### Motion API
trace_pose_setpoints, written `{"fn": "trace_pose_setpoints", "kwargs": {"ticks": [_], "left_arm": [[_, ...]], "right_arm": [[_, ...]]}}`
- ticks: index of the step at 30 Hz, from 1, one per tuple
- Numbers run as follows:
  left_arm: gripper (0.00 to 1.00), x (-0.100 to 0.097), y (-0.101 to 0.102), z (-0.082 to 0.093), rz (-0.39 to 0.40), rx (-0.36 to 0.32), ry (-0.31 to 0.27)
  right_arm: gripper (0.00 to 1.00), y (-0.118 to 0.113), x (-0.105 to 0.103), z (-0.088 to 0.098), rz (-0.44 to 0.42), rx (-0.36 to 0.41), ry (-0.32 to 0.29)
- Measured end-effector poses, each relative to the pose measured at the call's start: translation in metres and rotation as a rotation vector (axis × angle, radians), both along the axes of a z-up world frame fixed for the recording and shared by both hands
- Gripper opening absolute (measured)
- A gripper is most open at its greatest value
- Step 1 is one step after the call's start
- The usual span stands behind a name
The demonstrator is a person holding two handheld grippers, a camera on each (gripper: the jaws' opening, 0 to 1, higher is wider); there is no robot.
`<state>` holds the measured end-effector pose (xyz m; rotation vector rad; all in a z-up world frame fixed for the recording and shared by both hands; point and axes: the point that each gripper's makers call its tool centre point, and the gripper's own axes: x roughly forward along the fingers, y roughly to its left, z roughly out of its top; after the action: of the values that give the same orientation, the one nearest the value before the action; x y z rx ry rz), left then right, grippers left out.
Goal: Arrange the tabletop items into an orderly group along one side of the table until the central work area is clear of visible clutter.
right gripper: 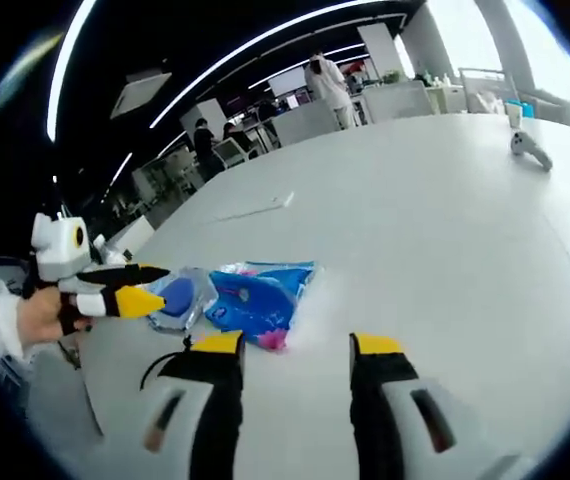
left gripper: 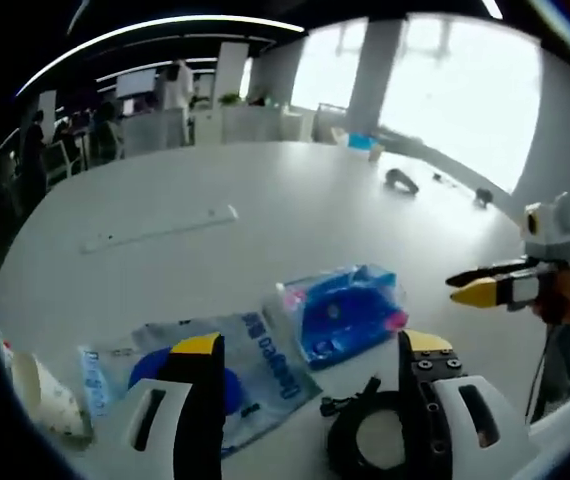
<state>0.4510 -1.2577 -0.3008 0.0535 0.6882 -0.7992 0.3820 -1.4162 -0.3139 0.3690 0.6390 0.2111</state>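
The left gripper [left gripper: 305, 362] has its fingers spread above a white surface [left gripper: 265, 190], over a flat clear packet [left gripper: 255, 375] and a black coiled cable [left gripper: 370, 440]. Just beyond lies a blue toy in a clear bag [left gripper: 343, 312]. The right gripper [right gripper: 297, 348] hangs with fingers spread and empty over bare surface, beside the bag. A white ruler [left gripper: 160, 230] lies farther off.

Glossy clear plastic packets [left gripper: 350, 312]; smooth matt white table [left gripper: 265, 200]; coiled black cable [left gripper: 375, 440]
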Motion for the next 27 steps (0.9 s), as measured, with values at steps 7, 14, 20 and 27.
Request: {"fn": "trace_pose_setpoints", "kwargs": {"ticks": [7,14,20,27], "left_arm": [[0.38,0.013,-0.020,-0.013,-0.011,0.010,0.026],[0.26,0.019,-0.016,-0.027,0.048,0.022,0.060],[0.15,0.022,-0.020,-0.031,0.043,0.016,0.078],[0.00,0.018,-0.024,-0.037,0.046,0.012,0.103]], "right_arm": [[0.33,0.012,0.017,-0.004,0.056,-0.009,-0.007],[0.23,0.017,0.023,-0.013,0.079,-0.006,0.013],[0.21,0.019,0.025,-0.020,0.092,-0.014,0.025],[0.16,0.019,0.026,-0.030,0.088,-0.004,0.043]]}}
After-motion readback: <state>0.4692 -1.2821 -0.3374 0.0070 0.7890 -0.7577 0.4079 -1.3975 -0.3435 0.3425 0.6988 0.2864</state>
